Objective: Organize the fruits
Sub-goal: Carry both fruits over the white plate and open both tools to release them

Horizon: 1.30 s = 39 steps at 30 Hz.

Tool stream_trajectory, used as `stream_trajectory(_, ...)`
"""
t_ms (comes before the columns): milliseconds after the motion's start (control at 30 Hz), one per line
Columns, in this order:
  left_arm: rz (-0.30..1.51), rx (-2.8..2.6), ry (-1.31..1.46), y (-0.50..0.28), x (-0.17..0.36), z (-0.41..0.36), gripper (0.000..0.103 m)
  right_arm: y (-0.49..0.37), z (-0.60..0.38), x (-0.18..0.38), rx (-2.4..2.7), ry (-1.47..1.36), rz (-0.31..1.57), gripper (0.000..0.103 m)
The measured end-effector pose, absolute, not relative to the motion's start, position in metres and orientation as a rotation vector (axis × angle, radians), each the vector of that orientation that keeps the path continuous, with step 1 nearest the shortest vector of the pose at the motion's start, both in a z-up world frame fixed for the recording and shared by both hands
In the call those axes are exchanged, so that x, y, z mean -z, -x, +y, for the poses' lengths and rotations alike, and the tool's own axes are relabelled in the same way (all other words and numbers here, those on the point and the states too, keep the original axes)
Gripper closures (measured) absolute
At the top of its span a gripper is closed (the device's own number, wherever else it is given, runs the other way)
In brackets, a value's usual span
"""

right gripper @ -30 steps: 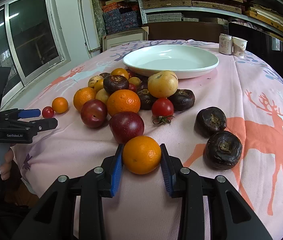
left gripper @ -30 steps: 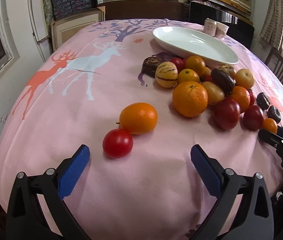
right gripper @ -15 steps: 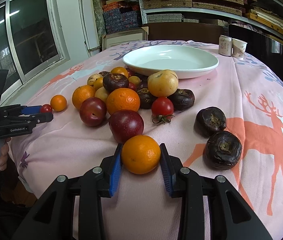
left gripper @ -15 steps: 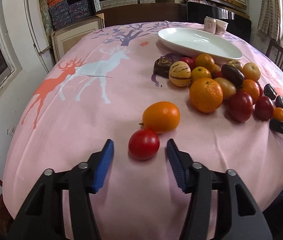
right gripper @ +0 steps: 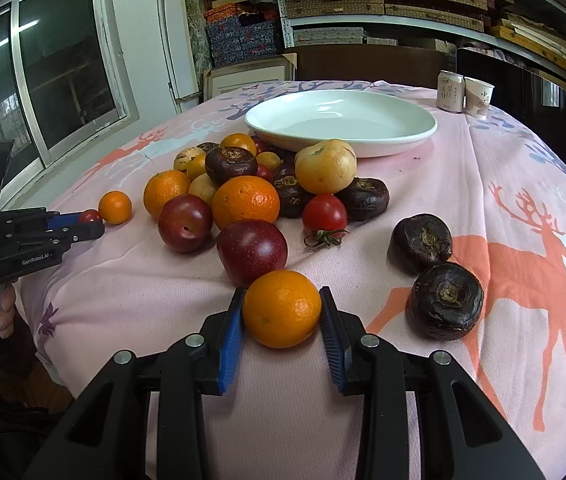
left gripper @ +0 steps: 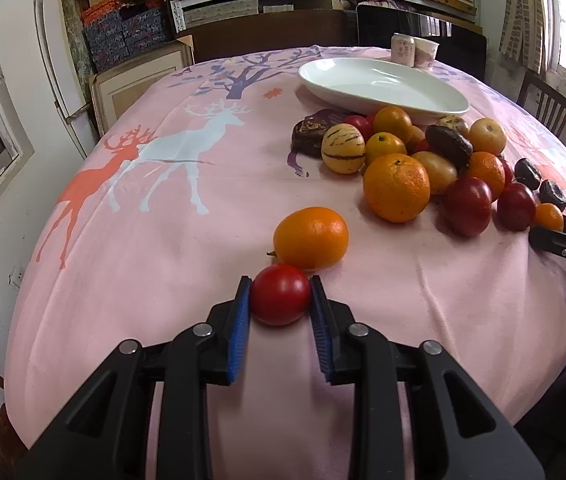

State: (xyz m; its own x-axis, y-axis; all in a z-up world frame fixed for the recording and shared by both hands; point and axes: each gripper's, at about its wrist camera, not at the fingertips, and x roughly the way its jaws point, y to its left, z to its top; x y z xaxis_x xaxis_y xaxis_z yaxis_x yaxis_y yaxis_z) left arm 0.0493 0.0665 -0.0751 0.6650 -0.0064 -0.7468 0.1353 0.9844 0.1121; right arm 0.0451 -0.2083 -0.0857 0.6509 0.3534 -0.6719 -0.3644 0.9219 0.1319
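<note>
Left claw (left gripper: 280, 300) clamping tomato (left gripper: 281, 299), seemingly tabletop

**Left claw shuts on the tomato**

The left claw (left gripper: 279, 300), gaping wide a second ago near the table's left edge, has come forward and closed; its blue pads now press both sides of the small round red tomato (left gripper: 281, 299), just beside the oval orange citrus (left gripper: 311, 237).

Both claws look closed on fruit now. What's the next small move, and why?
Probably lift both straight up. The left claw has its pads on the tomato, the right claw on an orange, both fruits on the cloth. The white plate beyond the pile is bare.
</note>
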Motion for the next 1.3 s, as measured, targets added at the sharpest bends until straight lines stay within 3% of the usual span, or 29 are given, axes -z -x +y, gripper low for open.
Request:
stream_trajectory(800,0.788,0.106,-0.135,-0.032,0.057,0.060,0.075,-0.035,-0.223,0.071,-0.408,-0.042,0.725,0.067)
stream_trajectory(1300,0.726,0.207,-0.143,-0.051,0.016,0.034,0.075,-0.051,-0.251,0.020,-0.396,-0.058,0.652,0.067)
